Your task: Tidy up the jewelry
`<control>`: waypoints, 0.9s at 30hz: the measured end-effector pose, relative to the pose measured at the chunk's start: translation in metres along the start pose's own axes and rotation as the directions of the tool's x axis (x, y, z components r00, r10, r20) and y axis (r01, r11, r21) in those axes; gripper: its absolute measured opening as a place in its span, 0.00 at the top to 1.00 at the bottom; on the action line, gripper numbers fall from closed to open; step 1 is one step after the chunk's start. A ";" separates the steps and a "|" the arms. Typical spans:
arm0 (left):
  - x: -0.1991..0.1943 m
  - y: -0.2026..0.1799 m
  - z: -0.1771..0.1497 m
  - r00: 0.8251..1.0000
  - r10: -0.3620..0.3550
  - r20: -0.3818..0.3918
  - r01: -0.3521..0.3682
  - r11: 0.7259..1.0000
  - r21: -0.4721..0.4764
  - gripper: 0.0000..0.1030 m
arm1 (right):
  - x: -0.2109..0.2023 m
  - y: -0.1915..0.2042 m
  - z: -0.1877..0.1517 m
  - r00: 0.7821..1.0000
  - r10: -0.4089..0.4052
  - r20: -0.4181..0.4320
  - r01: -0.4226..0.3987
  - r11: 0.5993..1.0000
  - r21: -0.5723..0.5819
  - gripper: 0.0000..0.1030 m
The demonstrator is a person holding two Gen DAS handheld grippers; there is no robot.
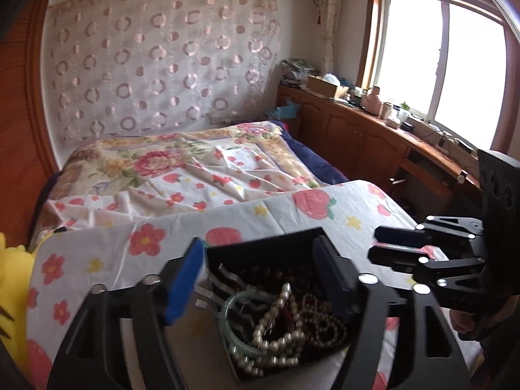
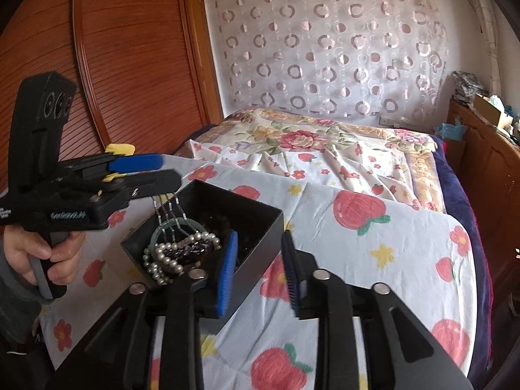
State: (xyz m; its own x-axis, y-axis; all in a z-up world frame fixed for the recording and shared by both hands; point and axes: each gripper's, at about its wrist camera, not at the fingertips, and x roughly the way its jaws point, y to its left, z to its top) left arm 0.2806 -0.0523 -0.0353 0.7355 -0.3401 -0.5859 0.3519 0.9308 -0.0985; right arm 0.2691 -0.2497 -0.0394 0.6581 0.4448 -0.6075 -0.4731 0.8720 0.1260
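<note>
A black open box (image 1: 273, 247) (image 2: 256, 214) sits on a strawberry-print board. It holds a pearl necklace (image 1: 279, 334) (image 2: 165, 253), a pale green bangle (image 1: 227, 321) (image 2: 162, 227), dark bead strands (image 1: 321, 321) and silvery chain strands (image 2: 167, 211). My left gripper (image 1: 260, 273) (image 2: 162, 170) is above the box's near-left corner, its jaws close together, and the silvery strands hang from it. My right gripper (image 2: 260, 266) (image 1: 373, 243) straddles the box's right wall, one blue pad (image 2: 227, 269) inside, the other outside, nothing between them.
The board (image 2: 373, 253) lies on a bed with a floral quilt (image 1: 195, 165). A wooden wardrobe (image 2: 130, 65) stands at left. A wooden counter (image 1: 373, 123) with clutter runs under the window at right. A yellow cloth (image 1: 13, 276) lies at the left edge.
</note>
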 end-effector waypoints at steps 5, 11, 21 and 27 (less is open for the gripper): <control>-0.028 -0.006 -0.020 0.997 0.079 0.019 -0.079 0.997 -0.005 0.08 | -0.024 0.012 -0.013 0.997 -0.060 0.051 0.059 0.998 0.026 0.28; -0.069 -0.016 -0.044 0.986 0.166 0.037 -0.165 0.986 -0.022 0.07 | -0.053 0.028 -0.029 0.986 -0.130 0.106 0.125 0.991 0.054 0.07; -0.132 -0.042 -0.071 0.967 0.234 0.099 -0.233 0.972 -0.014 0.07 | -0.102 0.060 -0.050 0.959 -0.224 0.176 0.206 0.972 0.114 0.02; -0.175 -0.057 -0.075 0.952 0.258 0.163 -0.256 0.966 -0.038 0.07 | -0.136 0.072 -0.055 0.939 -0.277 0.202 0.247 0.955 0.162 0.02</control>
State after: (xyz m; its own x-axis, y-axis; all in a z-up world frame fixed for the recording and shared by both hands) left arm 0.0883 -0.0359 0.0122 0.8855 -0.1051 -0.4525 0.1298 0.9913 0.0238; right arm 0.1137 -0.2585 0.0095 0.8676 0.2171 -0.4473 -0.1940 0.9761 0.0975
